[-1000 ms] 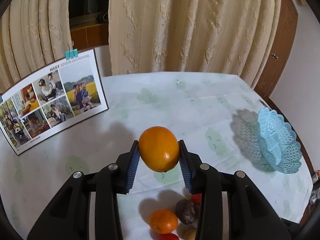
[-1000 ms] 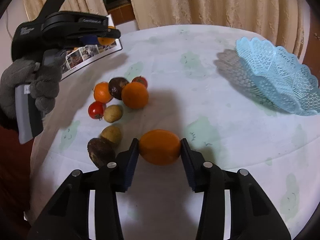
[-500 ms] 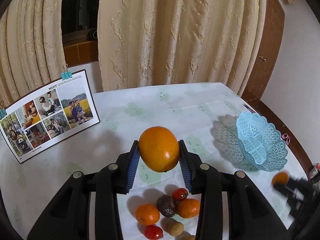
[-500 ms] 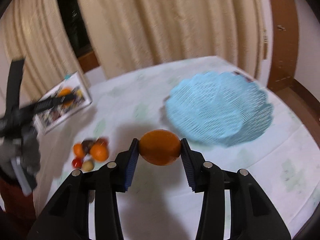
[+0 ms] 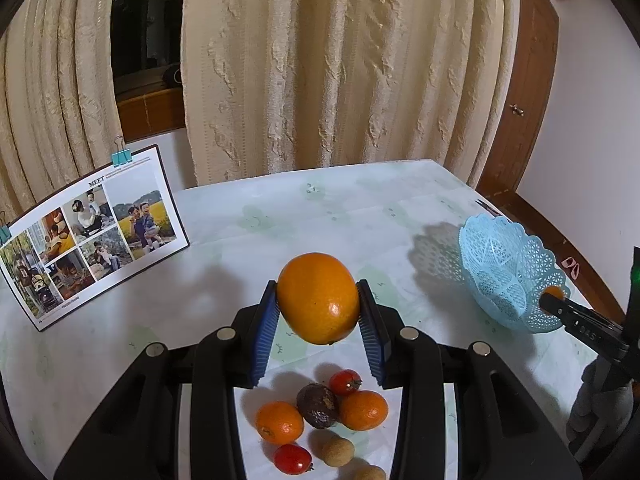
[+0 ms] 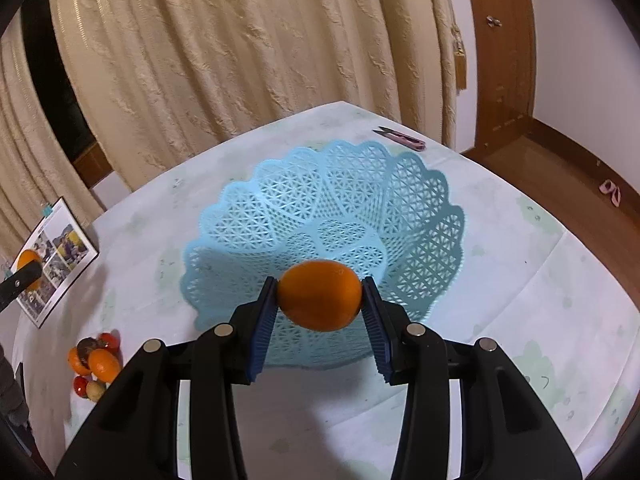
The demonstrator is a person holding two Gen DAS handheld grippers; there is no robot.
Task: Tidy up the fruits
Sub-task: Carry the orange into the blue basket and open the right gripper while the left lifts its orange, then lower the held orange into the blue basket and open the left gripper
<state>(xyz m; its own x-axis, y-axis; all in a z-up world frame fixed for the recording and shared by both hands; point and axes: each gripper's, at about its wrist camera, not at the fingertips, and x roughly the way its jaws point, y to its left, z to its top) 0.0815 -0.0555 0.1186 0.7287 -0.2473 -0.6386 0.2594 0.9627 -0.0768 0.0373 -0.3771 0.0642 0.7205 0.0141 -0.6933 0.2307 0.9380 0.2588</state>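
The left gripper (image 5: 319,322) has its blue ribbed jaws closed on an orange (image 5: 318,298), which fills the gap between them and is lifted clear of the surface (image 5: 248,248). Directly below it lies a small cluster of fruit: two mandarins (image 5: 279,422), a dark wrinkled fruit (image 5: 318,405), two small red tomatoes (image 5: 345,381) and a pair of round tan fruits (image 5: 338,452), most of them touching or just beside one another. Farther left, a photo board (image 5: 92,232) leans at the back of the surface, held with clips.

The right gripper (image 6: 319,300) likewise has its jaws pressed on a second orange (image 6: 319,295), held in the air over the near rim of a light blue lattice basket (image 6: 320,208). The basket stands alone on the surface, well apart from the fruit cluster, which shows at the far left of the right wrist view. Beyond the basket, near the far edge, lies a small pink pair of snips (image 6: 400,138). Cream curtains (image 6: 240,48) hang behind.
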